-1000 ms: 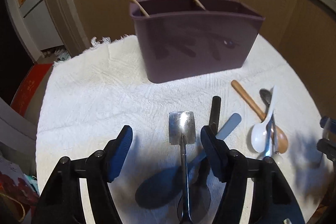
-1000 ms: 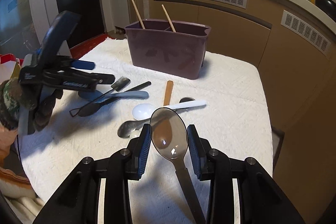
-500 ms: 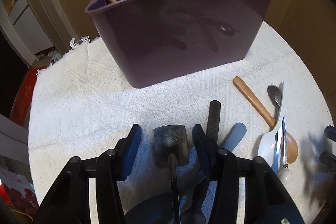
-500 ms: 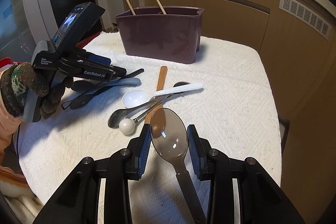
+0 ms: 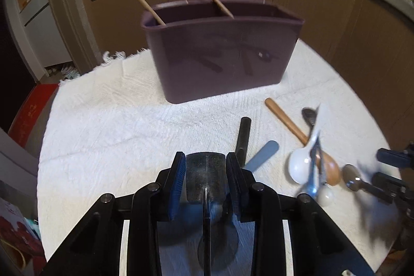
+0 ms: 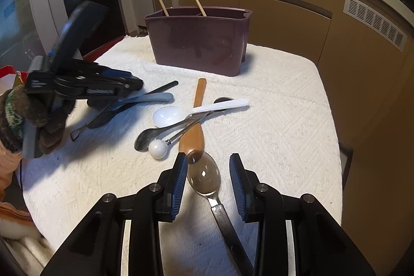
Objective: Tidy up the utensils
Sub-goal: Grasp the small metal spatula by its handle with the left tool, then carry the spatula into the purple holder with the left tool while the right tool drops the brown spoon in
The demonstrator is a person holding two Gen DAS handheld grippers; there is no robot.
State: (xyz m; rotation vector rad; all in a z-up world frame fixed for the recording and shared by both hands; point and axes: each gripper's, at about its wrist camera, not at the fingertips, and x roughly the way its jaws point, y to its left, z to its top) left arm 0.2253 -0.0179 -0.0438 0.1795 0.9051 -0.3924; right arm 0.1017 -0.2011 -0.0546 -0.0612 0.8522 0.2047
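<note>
My left gripper (image 5: pixel 205 173) is shut on a small metal scoop (image 5: pixel 205 172) and holds it above the white cloth, in front of the purple utensil holder (image 5: pixel 222 53). It shows from the side in the right wrist view (image 6: pixel 129 83). My right gripper (image 6: pixel 208 172) is open; a black-handled metal spoon (image 6: pixel 204 176) lies on the cloth between its fingers. The holder (image 6: pixel 199 40) has two wooden chopsticks (image 6: pixel 160 1) standing in it.
On the white cloth (image 6: pixel 271 107) lie a white plastic spoon (image 6: pixel 196 111), a wooden spoon (image 6: pixel 195 120), a metal spoon (image 6: pixel 147 137), a ball-ended stick (image 6: pixel 157 149) and a grey-blue spatula (image 6: pixel 152 97). Brown cabinets (image 6: pixel 284 25) stand behind the table.
My left gripper closed on the metal scoop and lifted it, backing away from the holder. My right gripper opened and the black-handled spoon now lies on the cloth.
</note>
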